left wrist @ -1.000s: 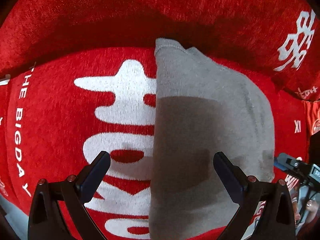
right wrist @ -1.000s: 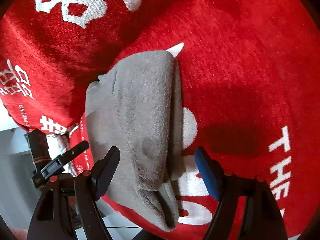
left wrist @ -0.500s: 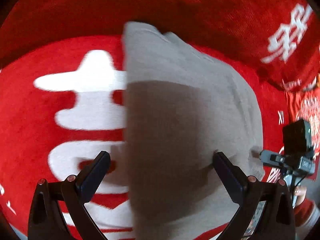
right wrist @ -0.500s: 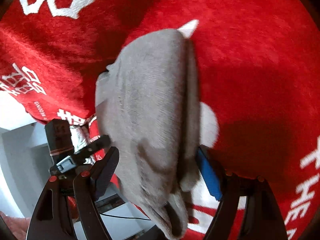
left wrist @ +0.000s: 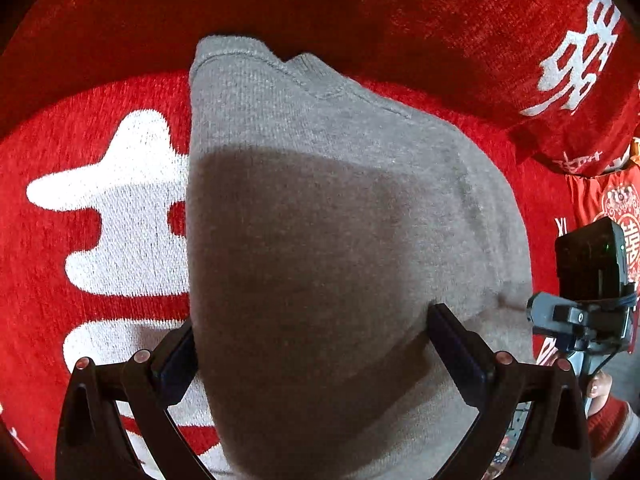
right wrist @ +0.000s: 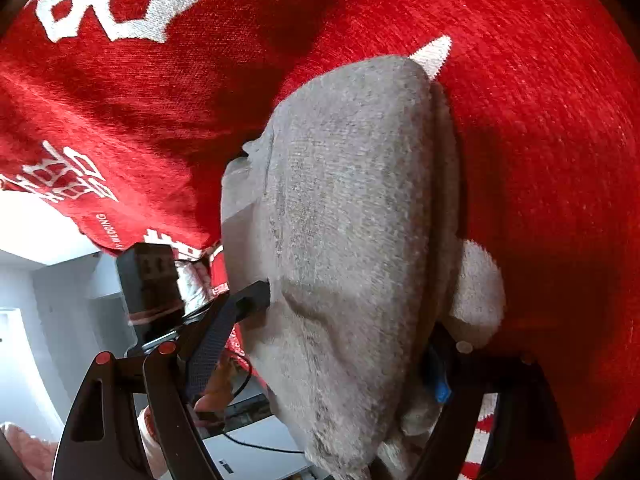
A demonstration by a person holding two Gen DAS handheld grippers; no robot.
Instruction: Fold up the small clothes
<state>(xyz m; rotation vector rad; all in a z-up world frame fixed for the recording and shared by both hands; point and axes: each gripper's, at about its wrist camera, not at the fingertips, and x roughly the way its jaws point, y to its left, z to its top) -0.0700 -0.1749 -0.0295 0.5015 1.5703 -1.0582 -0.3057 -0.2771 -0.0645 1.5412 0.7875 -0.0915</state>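
A folded grey knit garment (left wrist: 328,216) lies on a red cloth with white characters (left wrist: 120,208). My left gripper (left wrist: 312,344) is open, its fingers straddling the garment's near end, the cloth bulging between them. In the right wrist view the same grey garment (right wrist: 352,220) fills the space between my right gripper's fingers. My right gripper (right wrist: 348,336) is open around the garment's near edge, which droops below the fingers. The right gripper's body (left wrist: 588,280) shows at the right edge of the left wrist view.
The red cloth (right wrist: 540,140) covers the whole surface and rises in a fold at the back (left wrist: 360,20). The cloth's edge hangs at the left of the right wrist view (right wrist: 100,208), with grey floor (right wrist: 48,280) beyond. The left gripper's body (right wrist: 148,280) shows there.
Both grippers have moved forward over the garment, so it now sits between each pair of fingers. Both stay open. The garment's near edge has bunched up slightly.
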